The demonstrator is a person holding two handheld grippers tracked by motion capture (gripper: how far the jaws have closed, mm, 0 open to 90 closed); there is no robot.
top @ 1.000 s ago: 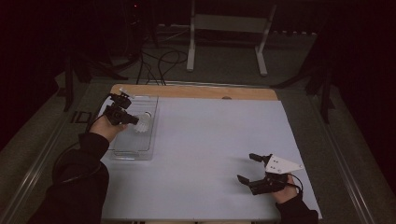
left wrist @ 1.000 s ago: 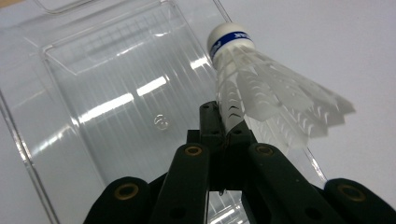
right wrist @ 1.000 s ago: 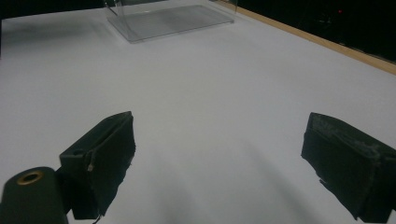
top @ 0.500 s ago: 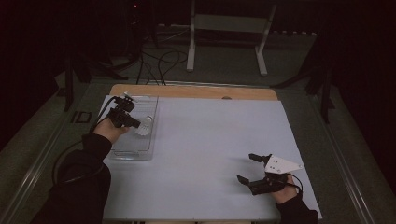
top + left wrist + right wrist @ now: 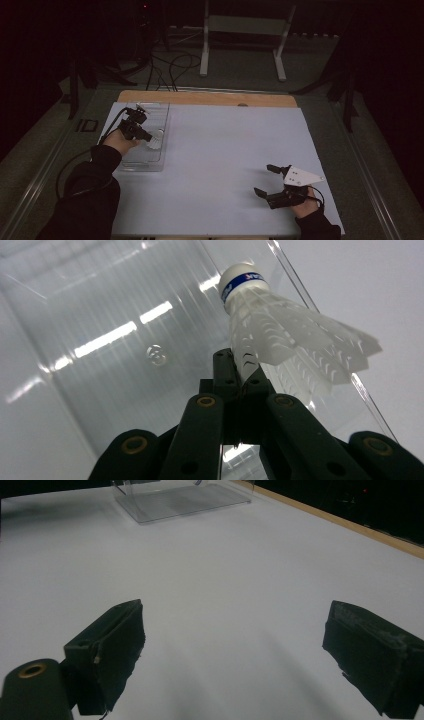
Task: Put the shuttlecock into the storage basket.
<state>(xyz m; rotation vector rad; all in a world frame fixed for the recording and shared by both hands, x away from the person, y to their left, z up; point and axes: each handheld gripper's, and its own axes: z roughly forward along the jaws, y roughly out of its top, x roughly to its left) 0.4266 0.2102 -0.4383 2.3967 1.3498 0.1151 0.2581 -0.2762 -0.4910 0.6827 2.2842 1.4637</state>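
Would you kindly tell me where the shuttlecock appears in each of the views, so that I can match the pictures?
High view: the shuttlecock is at left, a small white shape over the clear tray, at the tip of the left tongs.
Left gripper view: upper right of centre, feathers pinched between the shut black jaws, cork pointing away.
Right gripper view: I cannot make it out.
Shared landmark: the clear tray, at top in the right gripper view.

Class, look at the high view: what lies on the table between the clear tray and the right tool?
Nothing: between the clear tray and the right tool the white table cover is bare, as the high view shows.
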